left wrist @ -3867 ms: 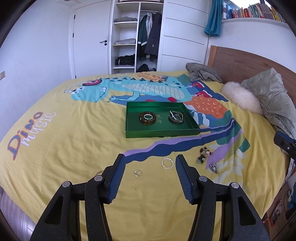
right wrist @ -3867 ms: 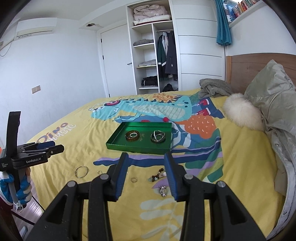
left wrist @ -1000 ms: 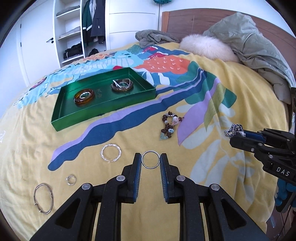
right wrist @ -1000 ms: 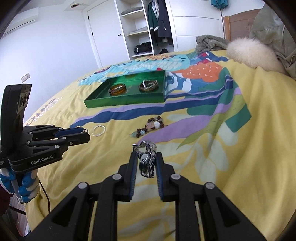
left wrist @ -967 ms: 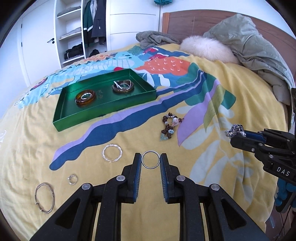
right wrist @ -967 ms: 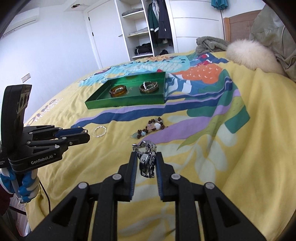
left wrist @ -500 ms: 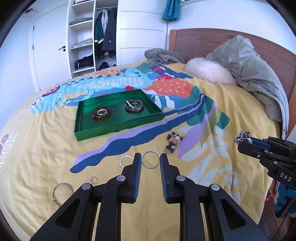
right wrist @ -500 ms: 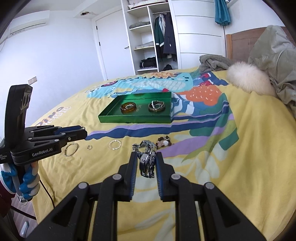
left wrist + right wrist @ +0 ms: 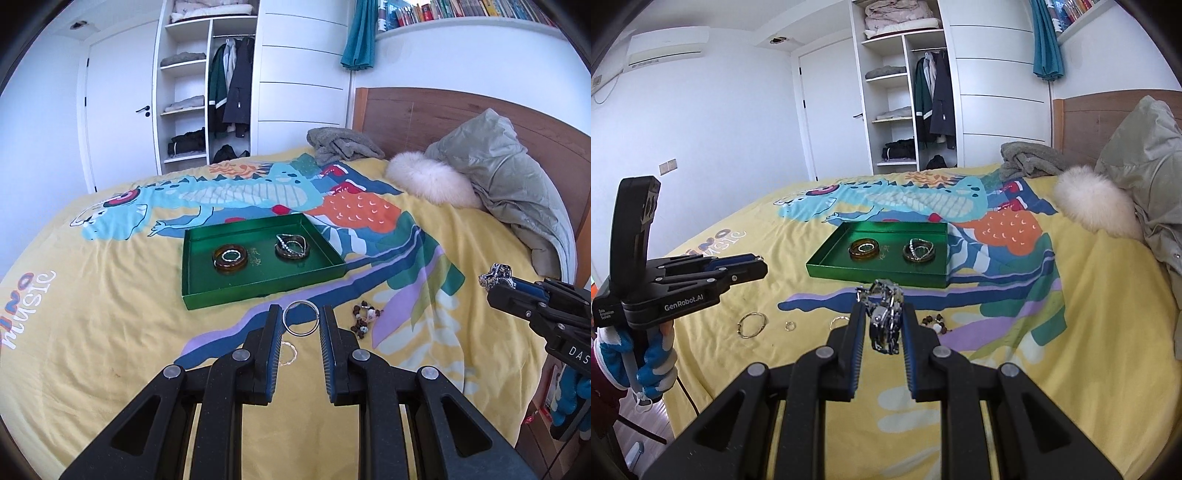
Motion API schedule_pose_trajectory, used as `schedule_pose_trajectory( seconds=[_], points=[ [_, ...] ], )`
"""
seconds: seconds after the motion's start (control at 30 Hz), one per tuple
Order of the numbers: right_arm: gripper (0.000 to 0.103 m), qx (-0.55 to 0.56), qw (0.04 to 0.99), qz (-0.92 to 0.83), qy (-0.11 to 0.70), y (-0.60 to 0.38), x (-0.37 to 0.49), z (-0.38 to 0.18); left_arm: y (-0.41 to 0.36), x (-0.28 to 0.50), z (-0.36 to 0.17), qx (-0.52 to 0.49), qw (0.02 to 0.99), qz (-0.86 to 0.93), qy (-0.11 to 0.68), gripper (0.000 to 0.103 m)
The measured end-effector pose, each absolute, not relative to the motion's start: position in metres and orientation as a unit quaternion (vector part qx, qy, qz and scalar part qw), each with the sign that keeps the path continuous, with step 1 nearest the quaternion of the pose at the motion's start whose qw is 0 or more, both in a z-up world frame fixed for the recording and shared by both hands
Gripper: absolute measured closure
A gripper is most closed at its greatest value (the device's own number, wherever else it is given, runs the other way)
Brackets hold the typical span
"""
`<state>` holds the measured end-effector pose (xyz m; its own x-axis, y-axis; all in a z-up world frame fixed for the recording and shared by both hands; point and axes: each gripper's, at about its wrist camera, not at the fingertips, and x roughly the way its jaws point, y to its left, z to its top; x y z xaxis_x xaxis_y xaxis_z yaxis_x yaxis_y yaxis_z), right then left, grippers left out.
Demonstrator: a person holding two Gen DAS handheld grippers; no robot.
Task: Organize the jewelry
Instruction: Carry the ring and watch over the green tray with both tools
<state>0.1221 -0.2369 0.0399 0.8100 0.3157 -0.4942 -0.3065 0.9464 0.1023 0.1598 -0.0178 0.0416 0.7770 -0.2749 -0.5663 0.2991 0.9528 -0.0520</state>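
Bedspread (image 9: 92, 295) reads "music"; left tool (image 9: 301, 319), marked "GenRobot.AI", clamps ring (image 9: 301, 318); right tool (image 9: 884, 323) clamps watch (image 9: 884, 317).

A home bedroom is showing itself here: a bed (image 9: 92, 314) wearing a yellow dinosaur-print cover is filling the view, a wooden headboard (image 9: 424, 110) is standing at two o'clock, and an open wardrobe (image 9: 207, 85) of hanging coats is standing at twelve.

Both wrist views toward green tray (image 9: 258, 286)
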Motion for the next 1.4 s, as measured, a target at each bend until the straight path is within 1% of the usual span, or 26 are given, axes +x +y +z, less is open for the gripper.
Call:
schedule_pose_trajectory(
  seconds=[0.23,0.43,0.57,0.7,0.9,1.07,1.27,1.4],
  points=[
    [0.085,0.006,0.954,0.169,0.247,-0.229,0.144,0.061,0.004,0.183,0.059,0.012,0.949,-0.133,0.286,0.083],
    [0.085,0.001,0.955,0.175,0.240,-0.218,0.182,0.077,0.025,0.218,0.067,0.003,0.952,-0.110,0.286,0.083],
    [0.085,0.004,0.953,0.179,0.245,-0.207,0.215,0.077,0.037,0.248,0.063,-0.004,0.951,-0.099,0.293,0.083],
    [0.085,0.009,0.949,0.183,0.256,-0.192,0.257,0.069,0.042,0.286,0.048,-0.007,0.947,-0.093,0.309,0.083],
    [0.085,0.025,0.939,0.185,0.290,-0.173,0.327,0.033,0.045,0.347,0.005,-0.016,0.934,-0.083,0.347,0.083],
    [0.085,0.028,0.922,0.185,0.339,-0.159,0.381,-0.020,0.050,0.393,-0.042,-0.035,0.918,-0.064,0.391,0.083],
    [0.085,0.036,0.899,0.182,0.397,-0.147,0.432,-0.081,0.049,0.430,-0.080,-0.034,0.904,-0.040,0.424,0.083],
    [0.085,0.034,0.888,0.177,0.423,-0.145,0.453,-0.103,0.044,0.444,-0.096,-0.027,0.897,-0.033,0.440,0.083]
  ],
)
